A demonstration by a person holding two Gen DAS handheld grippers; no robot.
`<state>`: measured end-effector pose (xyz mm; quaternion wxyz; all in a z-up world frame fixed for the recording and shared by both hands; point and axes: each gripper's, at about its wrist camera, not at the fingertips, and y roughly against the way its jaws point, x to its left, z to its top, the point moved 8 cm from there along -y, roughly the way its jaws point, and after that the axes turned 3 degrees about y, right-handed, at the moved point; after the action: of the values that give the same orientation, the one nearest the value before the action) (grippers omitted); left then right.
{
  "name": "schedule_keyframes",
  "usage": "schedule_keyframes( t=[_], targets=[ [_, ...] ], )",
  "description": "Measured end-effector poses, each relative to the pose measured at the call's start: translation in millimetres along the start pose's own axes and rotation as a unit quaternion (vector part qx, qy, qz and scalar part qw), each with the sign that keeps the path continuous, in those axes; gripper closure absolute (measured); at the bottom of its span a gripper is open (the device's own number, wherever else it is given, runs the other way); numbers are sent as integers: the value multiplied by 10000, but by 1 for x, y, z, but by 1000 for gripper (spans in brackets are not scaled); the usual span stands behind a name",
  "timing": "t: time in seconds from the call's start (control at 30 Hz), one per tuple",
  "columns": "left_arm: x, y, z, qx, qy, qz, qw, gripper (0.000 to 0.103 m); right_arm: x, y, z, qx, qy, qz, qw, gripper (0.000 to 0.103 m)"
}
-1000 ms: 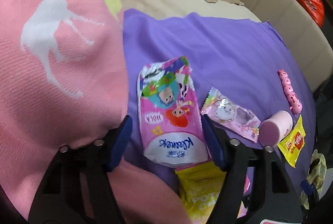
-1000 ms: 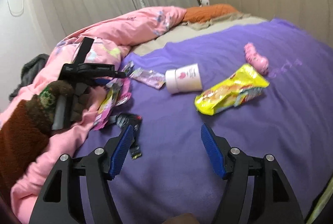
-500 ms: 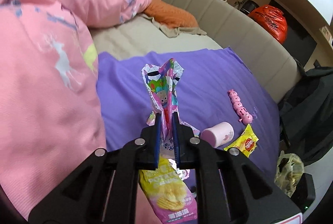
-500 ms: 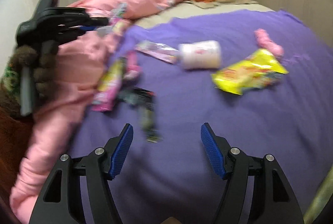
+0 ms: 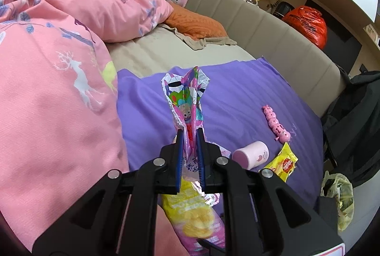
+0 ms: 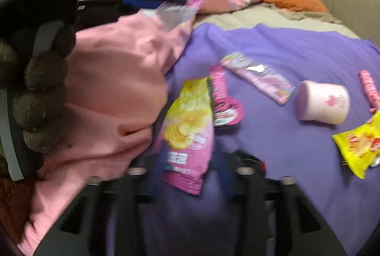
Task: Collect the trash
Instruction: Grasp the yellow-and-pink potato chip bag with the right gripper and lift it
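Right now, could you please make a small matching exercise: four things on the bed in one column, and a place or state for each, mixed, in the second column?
Things:
1. cartoon tissue pack
2. pink cup
3. potato chip bag
4. orange pillow

Places or states:
A. lying on its side on the purple sheet
B. far end of the bed, beside the pink duvet
C. pinched in the left gripper
D. flat, just ahead of the right gripper

Pairs: 1-C, 2-A, 3-D, 4-B

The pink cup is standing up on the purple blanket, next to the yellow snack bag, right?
Not quite. The pink cup is lying on its side, not standing, as the right wrist view shows. It is on the purple blanket, near the yellow snack bag.
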<state>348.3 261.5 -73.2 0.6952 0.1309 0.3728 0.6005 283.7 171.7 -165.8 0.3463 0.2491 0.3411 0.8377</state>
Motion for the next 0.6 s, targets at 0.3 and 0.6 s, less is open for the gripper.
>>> schedule_keyframes(
  t=[0.3,0.6],
  targets=[
    [-16,-3,-8,52,-293,42,9995,93,-11,56,-12,-440,-66,-140,9989,88],
    [-48,-2,-35,250,-656,-89,9975,93,-71,146,-41,-1042,-765,-793,9884,91]
  ],
)
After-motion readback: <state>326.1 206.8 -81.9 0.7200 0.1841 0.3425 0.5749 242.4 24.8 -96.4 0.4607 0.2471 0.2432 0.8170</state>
